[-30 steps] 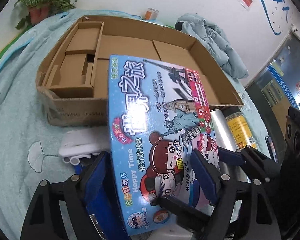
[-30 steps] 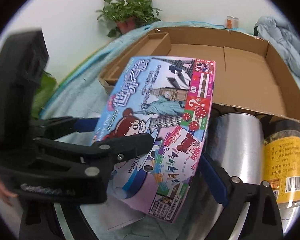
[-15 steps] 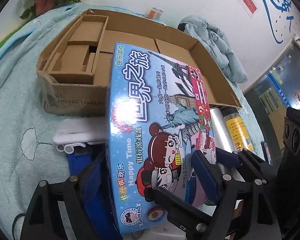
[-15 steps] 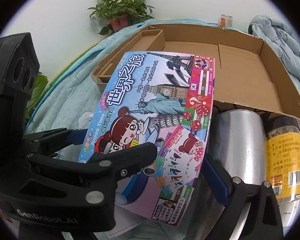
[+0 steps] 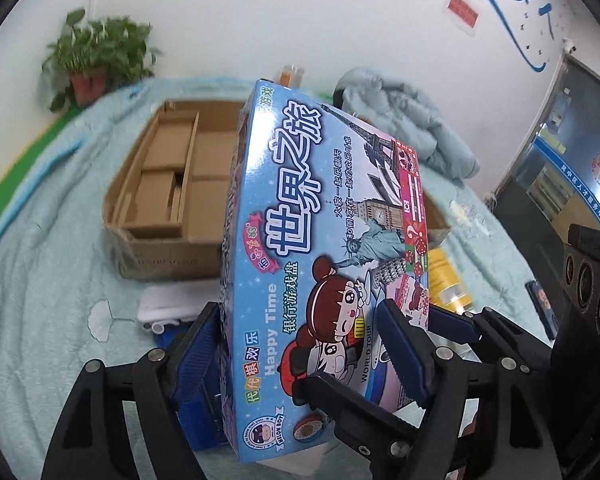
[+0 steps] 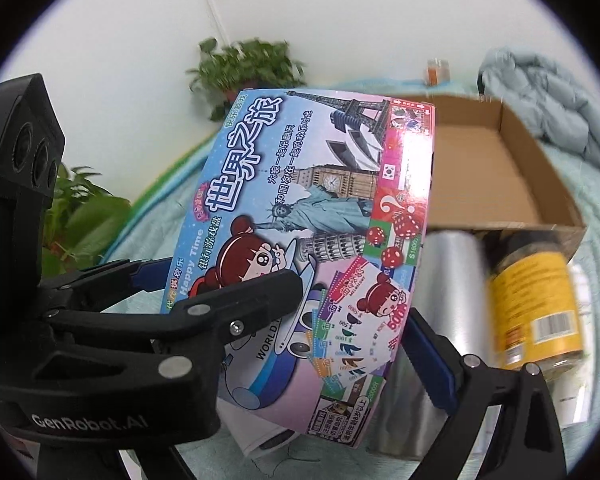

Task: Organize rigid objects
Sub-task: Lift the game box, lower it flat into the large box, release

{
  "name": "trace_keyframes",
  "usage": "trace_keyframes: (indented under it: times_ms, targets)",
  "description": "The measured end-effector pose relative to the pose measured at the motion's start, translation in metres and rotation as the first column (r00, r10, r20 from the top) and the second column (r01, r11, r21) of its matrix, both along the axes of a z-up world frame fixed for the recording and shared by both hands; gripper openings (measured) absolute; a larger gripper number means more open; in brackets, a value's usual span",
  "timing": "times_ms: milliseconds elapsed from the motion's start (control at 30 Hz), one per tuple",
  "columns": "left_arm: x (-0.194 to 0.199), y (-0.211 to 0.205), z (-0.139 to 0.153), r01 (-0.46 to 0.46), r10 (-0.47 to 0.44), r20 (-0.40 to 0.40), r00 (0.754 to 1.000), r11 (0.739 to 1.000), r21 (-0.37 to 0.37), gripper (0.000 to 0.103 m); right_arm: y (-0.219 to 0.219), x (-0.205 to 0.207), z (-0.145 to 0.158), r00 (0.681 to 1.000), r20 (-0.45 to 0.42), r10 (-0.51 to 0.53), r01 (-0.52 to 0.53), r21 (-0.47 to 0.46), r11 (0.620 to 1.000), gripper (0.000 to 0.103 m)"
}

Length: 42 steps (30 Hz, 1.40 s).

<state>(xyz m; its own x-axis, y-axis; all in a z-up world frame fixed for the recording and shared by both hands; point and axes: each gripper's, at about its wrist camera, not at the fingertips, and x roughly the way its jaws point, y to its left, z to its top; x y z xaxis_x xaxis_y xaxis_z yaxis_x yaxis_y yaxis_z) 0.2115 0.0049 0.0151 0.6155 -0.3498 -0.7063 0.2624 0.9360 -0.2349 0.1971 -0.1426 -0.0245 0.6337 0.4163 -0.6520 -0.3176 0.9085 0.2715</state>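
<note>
Bedspread [image 5: 40, 280] in pale teal carries the whole job; on it, at 11 o'clock in the left wrist view, a shallow cardboard box [image 5: 168, 196] sits empty apart from its own dividers. The board-game box [image 5: 324, 248] is lifted clear, tilted toward it, clamped by both tools: the left gripper [image 5: 300, 352], whose jaws have just been closing, pinches its near end, and the right gripper [image 6: 356, 320] clasps the same end. A steel cylinder [image 6: 452, 280] and a yellow-labelled jar [image 6: 536, 300] lie at 3 o'clock, against the carton's front wall. Nothing appears packed yet; three items at least remain. The carton's open floor offers ample room, though its front rim must be cleared.
</note>
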Motion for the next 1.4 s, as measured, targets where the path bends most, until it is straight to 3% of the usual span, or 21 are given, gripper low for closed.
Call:
trace_keyframes:
  times_ms: [333, 800, 1000, 1267, 1400]
  targets:
    - [-0.019, -0.031, 0.053, 0.017, -0.013, 0.148, 0.989, 1.0, -0.022, 0.075, -0.021, -0.014, 0.045, 0.991, 0.125, -0.039, 0.039, -0.002, 0.999, 0.096]
    - [0.049, -0.038, 0.098, 0.054, -0.046, 0.209, 0.977, 0.998, -0.03, 0.074, -0.021, 0.031, 0.077, 0.983, 0.176, -0.047, 0.061, -0.073, 0.995, 0.095]
    - [0.092, -0.035, 0.1, 0.045, -0.045, 0.216, 0.975, 0.999, 0.008, 0.074, -0.016, 0.063, 0.074, 0.988, 0.156, -0.022, 0.035, -0.082, 0.996, 0.095]
    - [0.144, -0.018, 0.081, 0.019, -0.016, 0.169, 0.986, 1.0, -0.016, 0.074, -0.001, 0.101, 0.064, 0.993, 0.114, 0.015, -0.005, -0.095, 0.995, 0.095]
    - [0.145, -0.016, 0.086, 0.005, 0.0, 0.122, 0.993, 0.999, -0.035, 0.074, 0.008, 0.122, 0.052, 0.996, 0.075, 0.037, -0.029, -0.109, 0.994, 0.095]
